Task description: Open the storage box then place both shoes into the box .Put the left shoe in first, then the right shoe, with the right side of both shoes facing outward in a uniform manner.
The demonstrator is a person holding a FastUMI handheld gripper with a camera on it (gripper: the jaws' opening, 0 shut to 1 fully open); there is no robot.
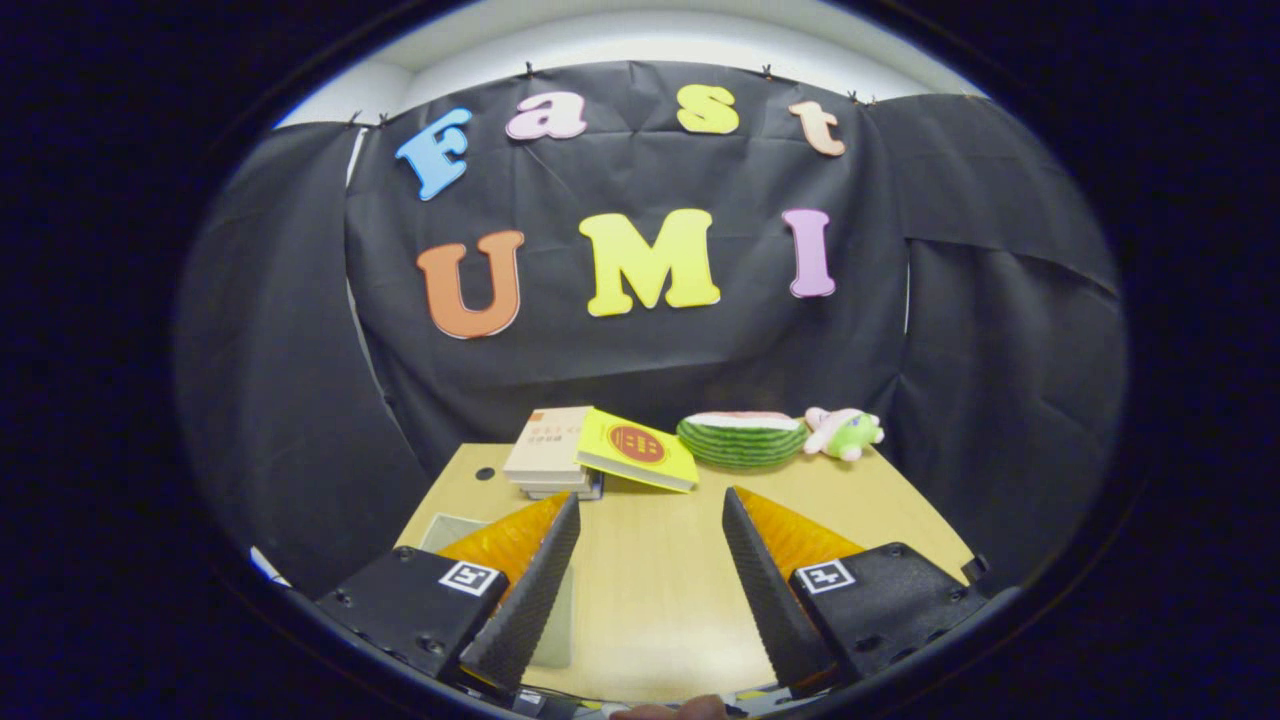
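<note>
Gripper [650, 505] fingers apart over bare table [650, 590]; book [637, 448] label unreadable.

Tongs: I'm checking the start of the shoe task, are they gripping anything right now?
No, the tongs stand open above the bare table, with nothing between the fingers.

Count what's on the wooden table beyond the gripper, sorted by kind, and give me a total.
Books: 3 or more, a pale stack plus one yellow book with a red emblem leaning on it
Green striped watermelon-slice toy: 1
Pink-and-green plush toy: 1
Pale box by one finger: 1
Total: at least 6
Gripper open, holding nothing.
</note>
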